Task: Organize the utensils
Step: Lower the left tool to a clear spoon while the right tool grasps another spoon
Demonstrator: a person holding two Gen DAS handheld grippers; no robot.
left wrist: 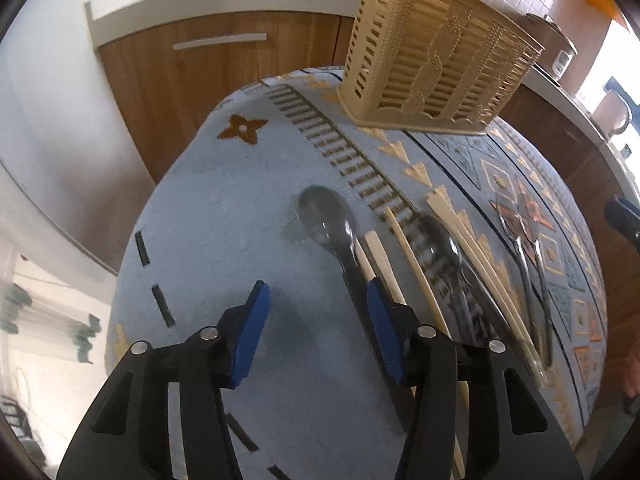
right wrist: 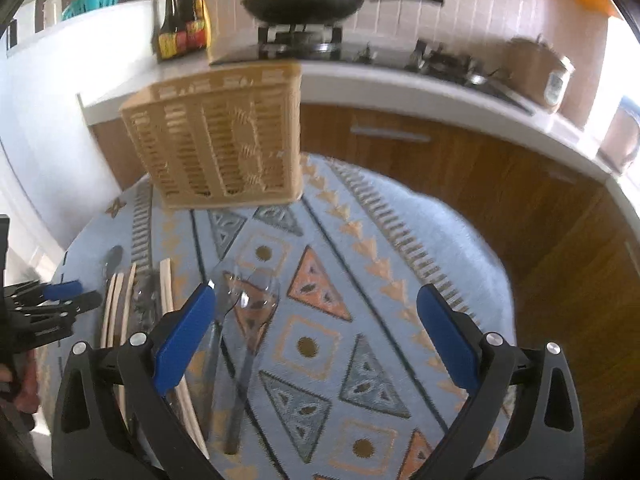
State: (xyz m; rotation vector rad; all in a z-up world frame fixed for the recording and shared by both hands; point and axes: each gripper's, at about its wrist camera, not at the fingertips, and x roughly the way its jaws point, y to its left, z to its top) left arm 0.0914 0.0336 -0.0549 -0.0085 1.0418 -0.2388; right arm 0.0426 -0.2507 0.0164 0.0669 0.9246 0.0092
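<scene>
A tan slotted utensil basket stands at the far side of the patterned cloth; it also shows in the right wrist view. Clear smoky plastic spoons and wooden chopsticks lie in a row on the cloth. My left gripper is open, low over the cloth, its right finger beside the nearest spoon's handle. Two more clear spoons lie in the right wrist view, with chopsticks to their left. My right gripper is wide open and empty above the cloth.
The blue patterned tablecloth covers a small round table. Behind it run wooden cabinets, a white counter with sauce bottles, a wok on a stove and a rice cooker. The left gripper shows at the right view's left edge.
</scene>
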